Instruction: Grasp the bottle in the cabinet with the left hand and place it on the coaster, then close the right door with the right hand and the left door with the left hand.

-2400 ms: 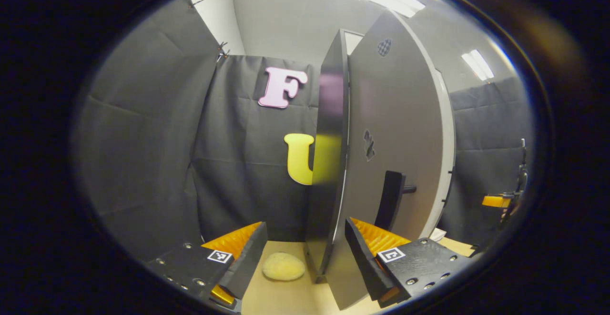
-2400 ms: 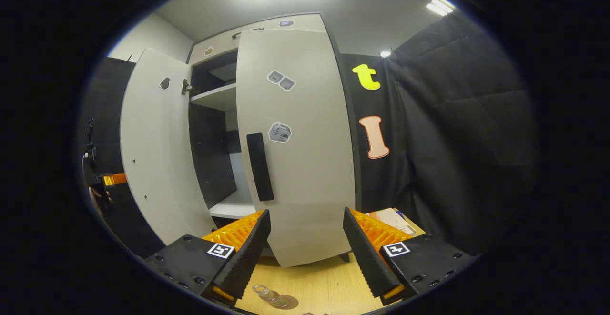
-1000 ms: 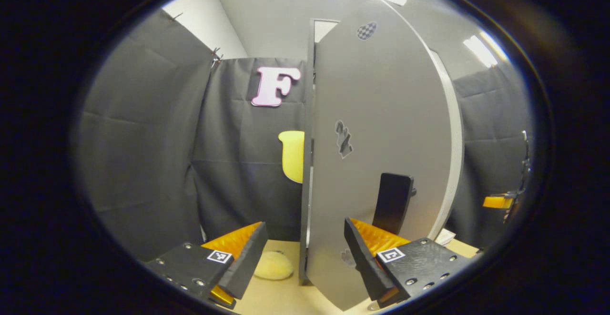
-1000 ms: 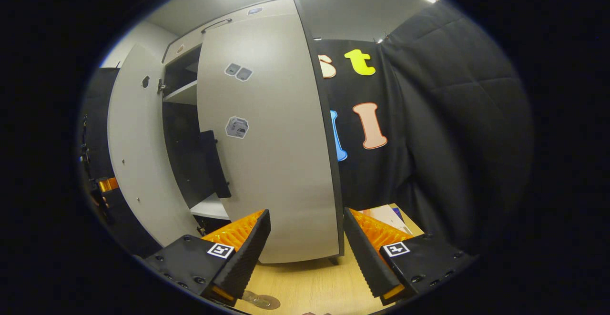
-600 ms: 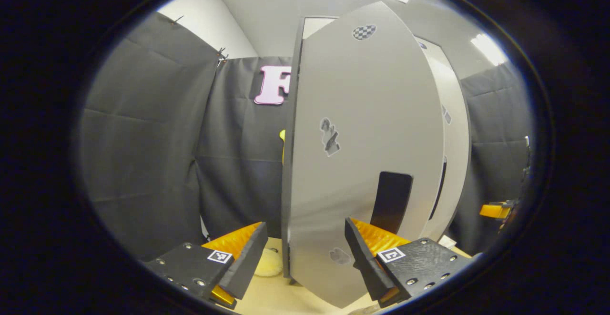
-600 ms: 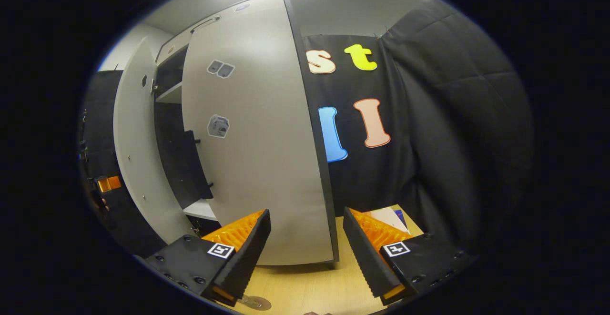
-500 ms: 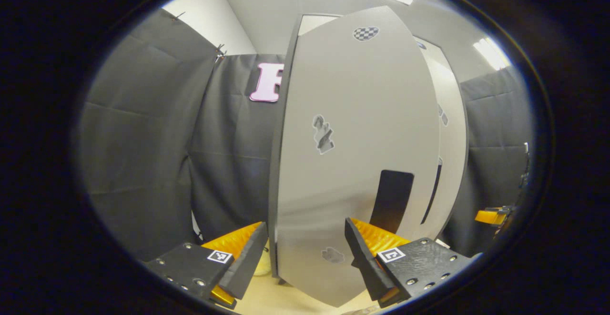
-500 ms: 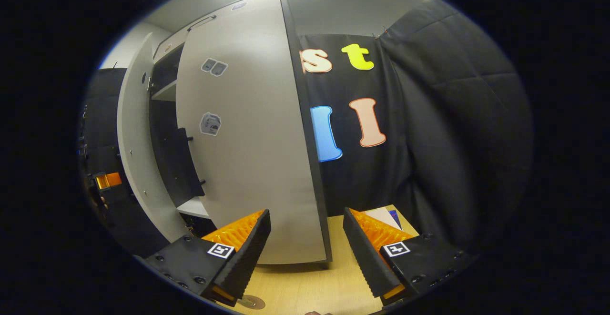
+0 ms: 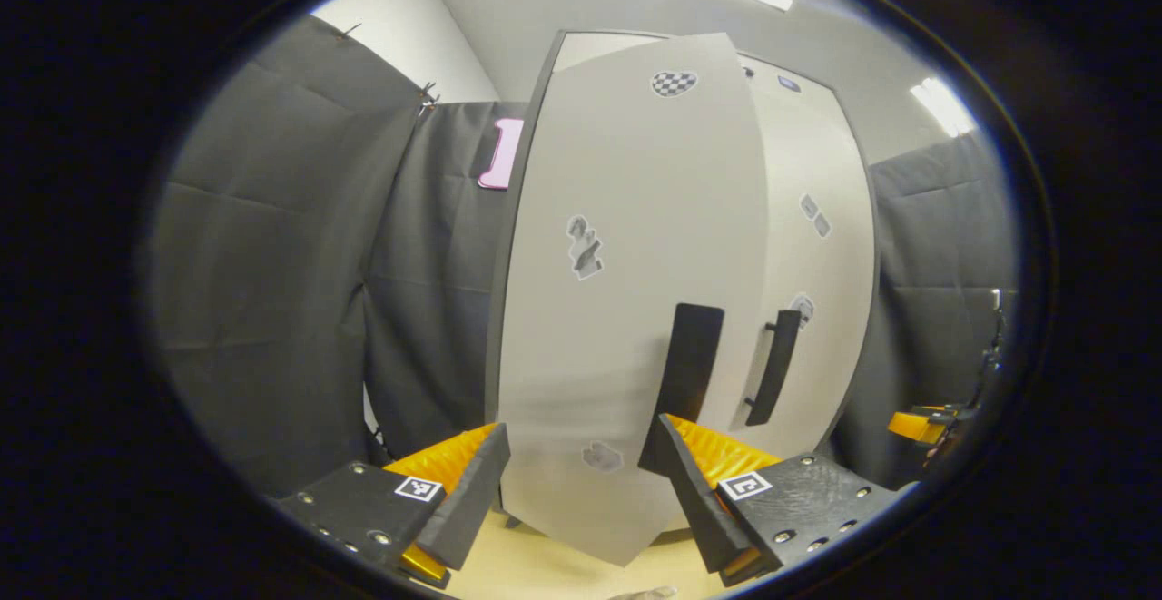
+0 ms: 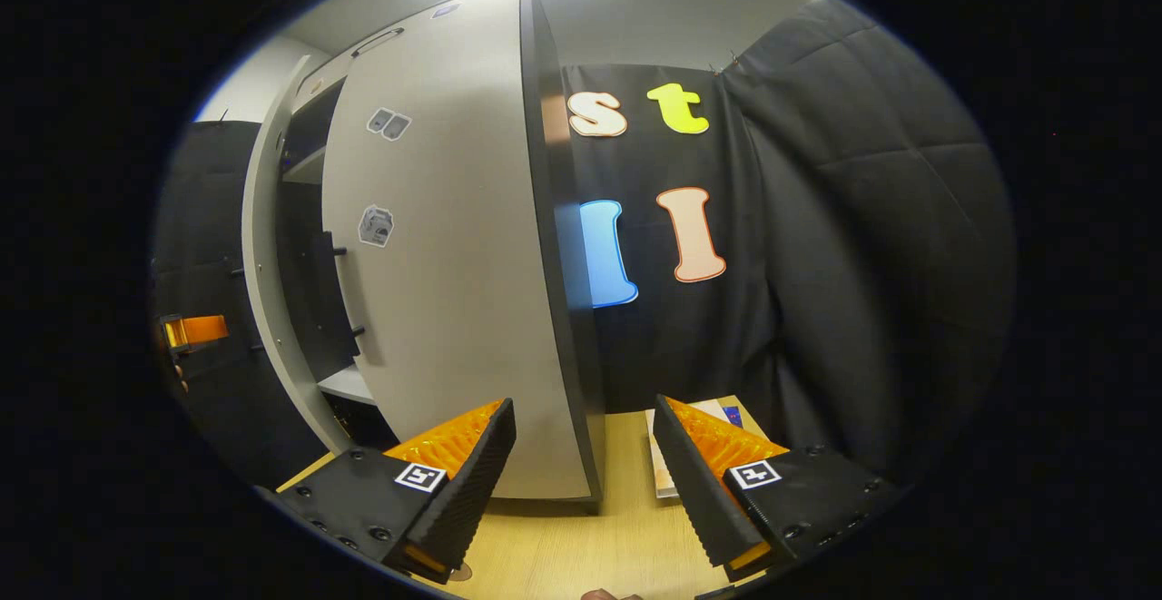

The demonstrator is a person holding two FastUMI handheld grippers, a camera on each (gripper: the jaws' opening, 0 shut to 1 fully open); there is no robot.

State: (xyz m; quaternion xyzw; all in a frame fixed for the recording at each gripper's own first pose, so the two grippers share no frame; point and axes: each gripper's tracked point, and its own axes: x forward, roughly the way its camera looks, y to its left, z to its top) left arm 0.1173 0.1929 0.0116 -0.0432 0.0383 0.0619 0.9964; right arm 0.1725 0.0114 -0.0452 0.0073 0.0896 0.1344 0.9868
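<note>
In the left gripper view the grey left door (image 9: 626,309) faces me, swung almost to the cabinet front. Its black handle (image 9: 690,364) stands just above my right fingertip (image 9: 670,441). My left gripper (image 9: 581,482) is open and holds nothing. Beside it is the right door (image 9: 817,291) with its own black handle (image 9: 776,368). In the right gripper view the right door (image 10: 445,291) lies nearly flat against the cabinet. The left door's edge (image 10: 263,309) stands ajar, and a dark gap with a shelf (image 10: 340,384) shows between them. My right gripper (image 10: 585,482) is open and empty. A brown sliver of the coaster (image 10: 459,572) shows at the bottom.
The cabinet stands on a light wooden tabletop (image 10: 581,545). A flat book or paper (image 10: 661,468) lies by the cabinet's right side. The other gripper's orange part shows at far right (image 9: 917,423) and at far left (image 10: 192,329). Black cloth walls close in both sides.
Both doors have swung toward the cabinet. The right door went from half open to nearly flat; the left door turned from edge-on to almost closed. The bottle slid out of the right gripper view.
</note>
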